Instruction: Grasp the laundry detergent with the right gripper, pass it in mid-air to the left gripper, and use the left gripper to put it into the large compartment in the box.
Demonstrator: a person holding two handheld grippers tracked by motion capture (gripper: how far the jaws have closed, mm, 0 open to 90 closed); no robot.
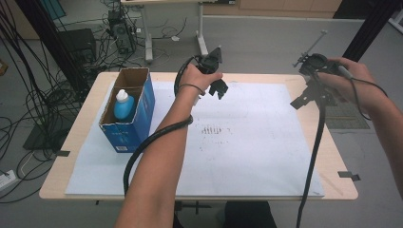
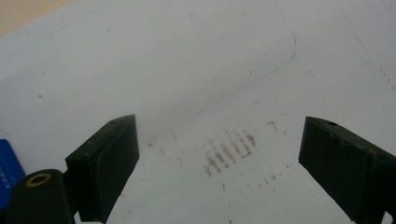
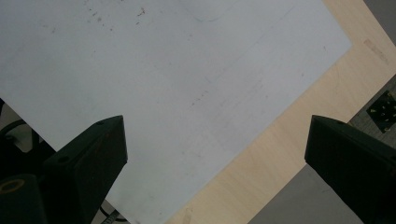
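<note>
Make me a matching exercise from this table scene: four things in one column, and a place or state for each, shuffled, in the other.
Things:
1. blue bottle
2. cardboard box
3. left gripper
4. right gripper

Places or states:
A. held open above the table's right edge
B. stands on the white sheet's left side
C. held open over the sheet's far middle
D. upright inside the box

Pairs: 1-D, 2-B, 3-C, 4-A

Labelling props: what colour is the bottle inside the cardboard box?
Blue body with a white cap, on the plastic bottle; clearest in the high view.
</note>
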